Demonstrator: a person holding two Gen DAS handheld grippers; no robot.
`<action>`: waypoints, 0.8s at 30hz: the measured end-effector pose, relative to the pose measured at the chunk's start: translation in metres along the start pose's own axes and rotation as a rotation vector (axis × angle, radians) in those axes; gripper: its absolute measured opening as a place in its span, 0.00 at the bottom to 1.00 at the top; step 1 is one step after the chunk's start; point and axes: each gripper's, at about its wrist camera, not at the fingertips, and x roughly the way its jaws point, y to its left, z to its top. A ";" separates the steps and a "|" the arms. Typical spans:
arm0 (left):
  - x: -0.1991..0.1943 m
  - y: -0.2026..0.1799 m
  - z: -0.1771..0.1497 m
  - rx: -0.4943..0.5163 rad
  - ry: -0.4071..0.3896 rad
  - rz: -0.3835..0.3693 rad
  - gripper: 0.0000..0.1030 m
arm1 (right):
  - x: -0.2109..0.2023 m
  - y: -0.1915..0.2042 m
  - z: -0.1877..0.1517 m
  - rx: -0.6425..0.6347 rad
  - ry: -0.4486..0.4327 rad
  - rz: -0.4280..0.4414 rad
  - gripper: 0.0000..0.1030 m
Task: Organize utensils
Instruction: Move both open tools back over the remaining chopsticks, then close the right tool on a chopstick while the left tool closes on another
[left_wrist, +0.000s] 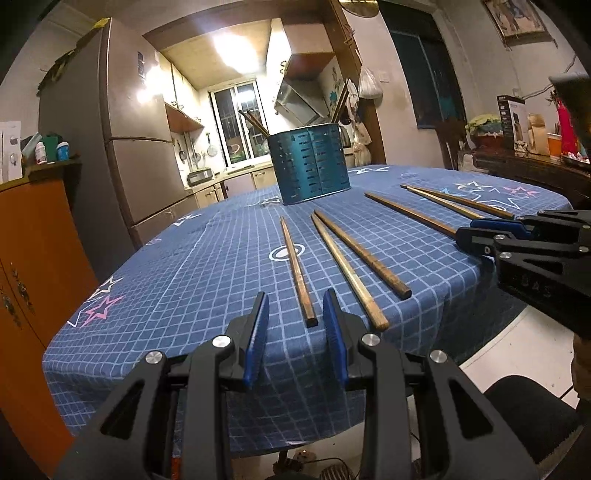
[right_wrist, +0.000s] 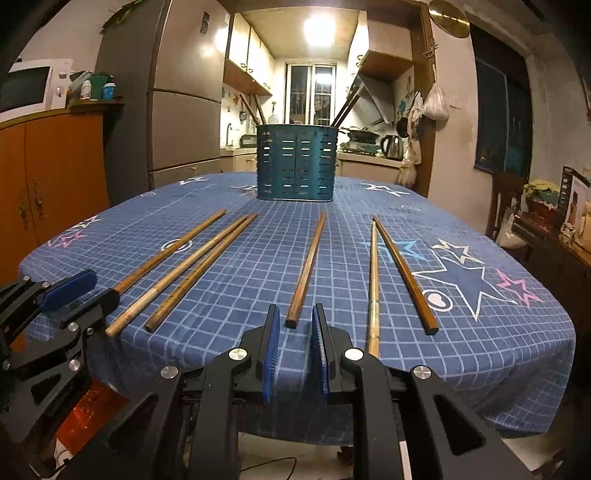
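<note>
Several wooden chopsticks lie on the blue checked tablecloth (left_wrist: 207, 266). A teal perforated utensil holder (left_wrist: 309, 164) stands at the far middle, also in the right wrist view (right_wrist: 296, 162), with a few chopsticks standing in it. My left gripper (left_wrist: 295, 306) is open and empty, its fingers on either side of the near end of the leftmost chopstick (left_wrist: 295, 266). My right gripper (right_wrist: 295, 317) is open and empty, just short of the near end of the single middle chopstick (right_wrist: 306, 269). The right gripper shows in the left wrist view (left_wrist: 469, 232); the left one shows in the right wrist view (right_wrist: 85, 288).
An orange cabinet (right_wrist: 55, 166) and a grey fridge (right_wrist: 184, 92) stand left of the table. A dark sideboard with boxes (left_wrist: 524, 147) stands on the right. A pair of chopsticks (right_wrist: 399, 273) lies right of my right gripper, a pair (right_wrist: 192, 273) to its left.
</note>
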 end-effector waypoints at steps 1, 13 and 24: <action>0.000 0.000 0.000 -0.001 -0.004 -0.001 0.27 | 0.002 0.002 0.000 -0.004 -0.005 -0.014 0.19; 0.000 0.009 -0.009 -0.069 -0.046 -0.088 0.16 | 0.006 0.011 -0.003 0.016 -0.027 -0.088 0.18; 0.001 0.017 -0.010 -0.087 -0.044 -0.147 0.08 | 0.002 0.017 -0.005 0.038 -0.019 -0.099 0.07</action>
